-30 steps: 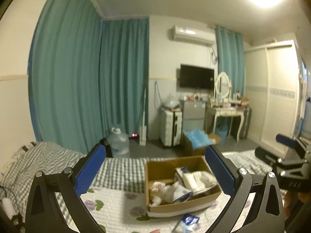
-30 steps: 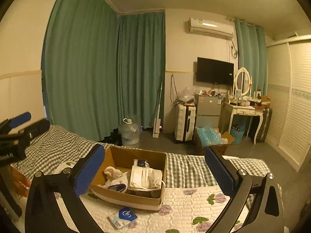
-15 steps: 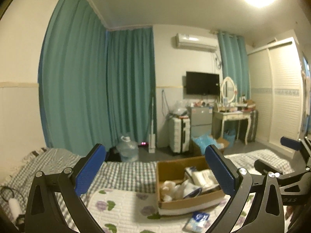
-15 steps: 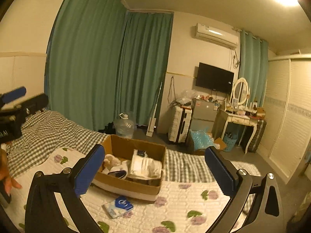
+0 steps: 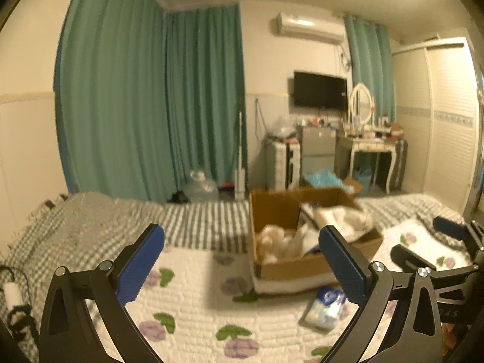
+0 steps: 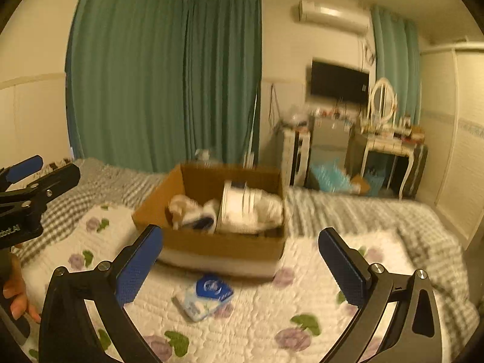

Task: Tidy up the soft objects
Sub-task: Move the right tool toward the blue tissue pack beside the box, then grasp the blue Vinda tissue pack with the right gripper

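Left gripper, black frame with blue pads: jaws spread wide, nothing between them, held above the bed. Right gripper, same build: jaws also wide apart and empty, also above the bed. Each gripper shows at the edge of the other's view, the right one low on the right side of the left wrist view, the left one on the left side of the right wrist view, with the person's fingers below it.

Nearest item: small soft white-and-pale-blue plastic pack with a round dark blue label, lying flat on the white quilted bedspread with purple flowers and green leaves. It sits just in front of the box, apart from it, between the right gripper's pads in that view; in the left wrist view the same pack lies beside the right-hand pad.

Next back: open brown cardboard box standing on the bedspread, flaps up. Inside, heaped white and cream soft items, with a darker piece among them; details blurred.

Beyond the box: grey-and-white checked blanket covering the far part of the bed.

Far field: clear plastic water jug on the floor, teal floor-length curtains, black wall-mounted television, white dressing table with oval mirror, white wall air conditioner.
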The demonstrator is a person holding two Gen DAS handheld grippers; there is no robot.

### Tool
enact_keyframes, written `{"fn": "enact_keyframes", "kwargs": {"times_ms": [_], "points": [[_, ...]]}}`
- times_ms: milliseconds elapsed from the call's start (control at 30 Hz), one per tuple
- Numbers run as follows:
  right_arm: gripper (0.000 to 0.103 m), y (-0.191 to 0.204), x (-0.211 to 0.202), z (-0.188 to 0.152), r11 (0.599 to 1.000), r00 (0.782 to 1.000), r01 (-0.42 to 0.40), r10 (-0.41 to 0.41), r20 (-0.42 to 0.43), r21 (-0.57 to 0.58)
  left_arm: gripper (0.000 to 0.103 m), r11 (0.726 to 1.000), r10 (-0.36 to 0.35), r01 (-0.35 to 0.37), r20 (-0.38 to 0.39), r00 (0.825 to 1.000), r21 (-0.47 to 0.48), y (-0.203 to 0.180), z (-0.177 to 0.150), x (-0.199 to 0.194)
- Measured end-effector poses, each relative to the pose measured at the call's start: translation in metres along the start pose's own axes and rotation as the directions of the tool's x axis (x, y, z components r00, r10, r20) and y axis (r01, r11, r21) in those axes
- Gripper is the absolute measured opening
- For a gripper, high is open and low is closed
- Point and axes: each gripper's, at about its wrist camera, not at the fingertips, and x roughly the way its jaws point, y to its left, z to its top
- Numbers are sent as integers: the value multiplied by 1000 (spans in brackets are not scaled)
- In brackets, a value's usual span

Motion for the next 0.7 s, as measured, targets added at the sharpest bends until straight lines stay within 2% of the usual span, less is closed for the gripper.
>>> {"fn": "enact_keyframes", "kwargs": {"times_ms": [167, 400, 567, 600, 700], "points": [[103, 6, 43, -29, 999, 993, -45, 45, -112, 4, 103, 999, -28, 22, -133, 991, -45, 9, -29, 28], [103, 23, 98, -64, 998, 962, -64, 61, -264, -3, 103, 1000, 6, -4, -285, 959, 10, 7, -68, 63], [103, 34, 132, -78, 997, 939, -69, 58, -338, -18, 102, 1000, 14, -10, -353, 936, 13, 10, -87, 76], [103, 37, 136, -80, 998, 935, -67, 55, -350, -22, 99, 1000, 11, -6, -364, 931, 15, 10, -91, 79], [103, 42, 155, -87, 997, 915, -70, 54, -401, -26, 95, 1000, 5, 3, -388, 921, 21, 9, -96, 81]]}}
